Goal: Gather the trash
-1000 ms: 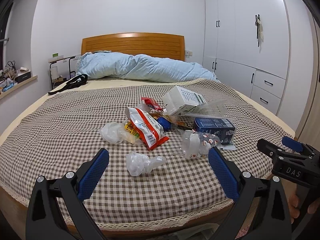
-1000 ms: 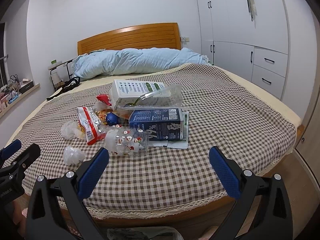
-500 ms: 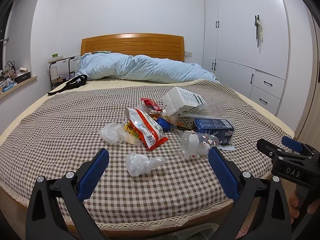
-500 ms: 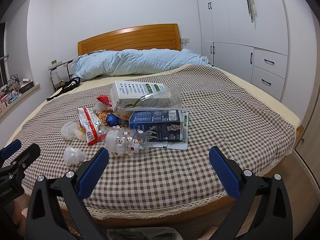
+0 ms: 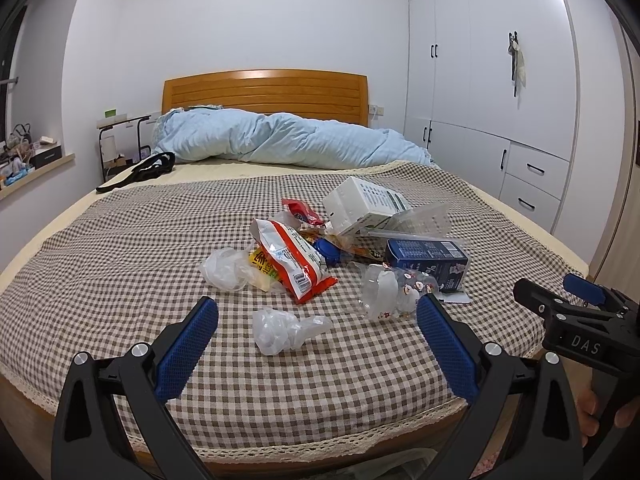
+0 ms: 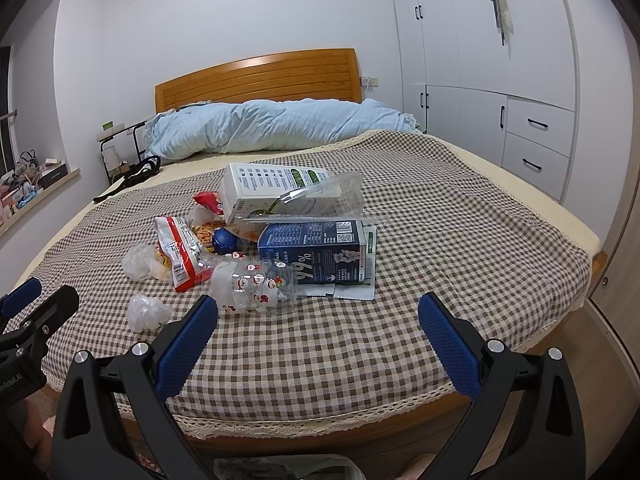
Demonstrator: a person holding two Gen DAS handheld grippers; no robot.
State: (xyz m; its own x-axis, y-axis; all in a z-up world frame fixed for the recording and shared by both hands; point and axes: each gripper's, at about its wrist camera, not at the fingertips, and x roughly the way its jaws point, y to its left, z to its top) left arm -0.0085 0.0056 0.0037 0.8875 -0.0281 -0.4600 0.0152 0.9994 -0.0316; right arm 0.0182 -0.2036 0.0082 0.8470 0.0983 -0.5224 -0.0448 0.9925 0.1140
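Note:
Trash lies in a heap on the checked bedspread (image 5: 120, 264): a red and white snack bag (image 5: 294, 262), a crumpled clear wrapper (image 5: 280, 330), a clear printed cup (image 6: 256, 286), a dark blue carton (image 6: 316, 256), a white box (image 6: 260, 186) and a clear plastic tray (image 6: 328, 196). My left gripper (image 5: 318, 344) hovers open near the foot of the bed, just short of the crumpled wrapper. My right gripper (image 6: 318, 344) is open too, a little short of the cup and the carton. Both hold nothing.
A rolled light blue duvet (image 5: 280, 144) lies by the wooden headboard (image 5: 264, 92). White wardrobes and drawers (image 5: 500, 100) line the right wall. A black strap (image 5: 148, 166) rests at the bed's left. A plastic bag (image 6: 288, 468) sits below the bed's foot edge.
Both views have shifted only slightly; the trash sits a touch lower and nearer in the right wrist view. Both grippers stay open and nothing was picked up.

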